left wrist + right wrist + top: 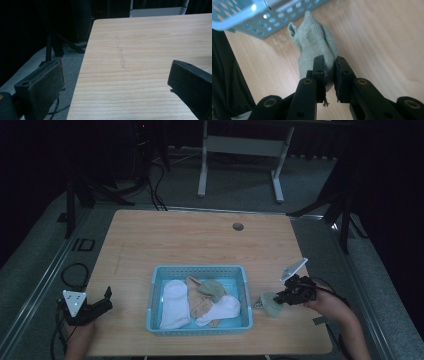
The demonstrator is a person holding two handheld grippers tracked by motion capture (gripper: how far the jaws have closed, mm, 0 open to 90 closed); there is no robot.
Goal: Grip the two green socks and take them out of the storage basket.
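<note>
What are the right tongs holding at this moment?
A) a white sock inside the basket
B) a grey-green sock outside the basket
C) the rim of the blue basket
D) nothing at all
B: the right tongs are shut on the grey-green sock, which is beside the blue basket, not in it.

A light wooden table [200, 240] carries a blue perforated basket [199, 326] near its front edge, about the middle. A round cable hole [238, 226] sits toward the far side, right of centre. A faint pale streak [120, 52] marks the bare wood on the left part of the top.
</note>
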